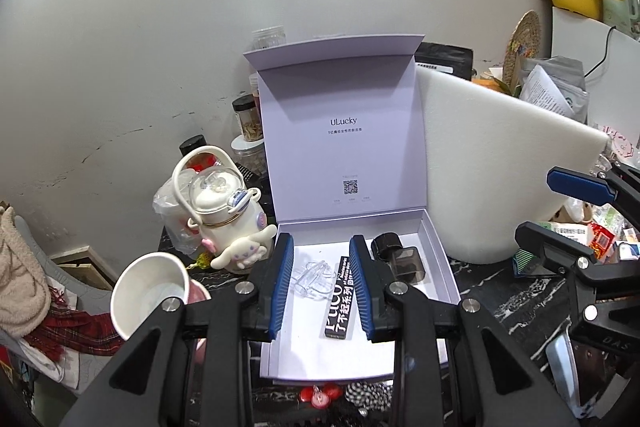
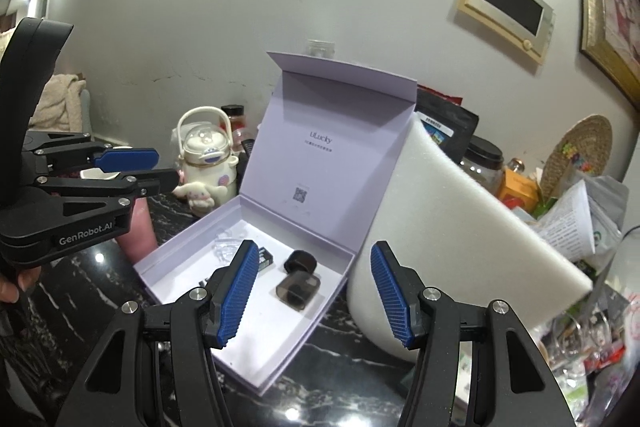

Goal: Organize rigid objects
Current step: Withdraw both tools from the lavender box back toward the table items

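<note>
Box [image 1: 436, 259] sits open on the dark surface [image 2: 80, 291]; clear plastic bits [image 1: 314, 277] inside are hard to make out. Left hand-held gripper [image 1: 322, 287] hides part of the black stick [image 1: 340, 303], nearly closed, holding nothing. Right hand-held gripper [image 2: 314, 297] gapes half open, empty

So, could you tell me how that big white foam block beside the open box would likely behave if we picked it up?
The foam block looks porous, so it is probably very light for its bulk and would dent under the fingers. It stands tilted against the box lid, so a nudge may well topple it. Its rough surface should grip rather than slip.
</note>
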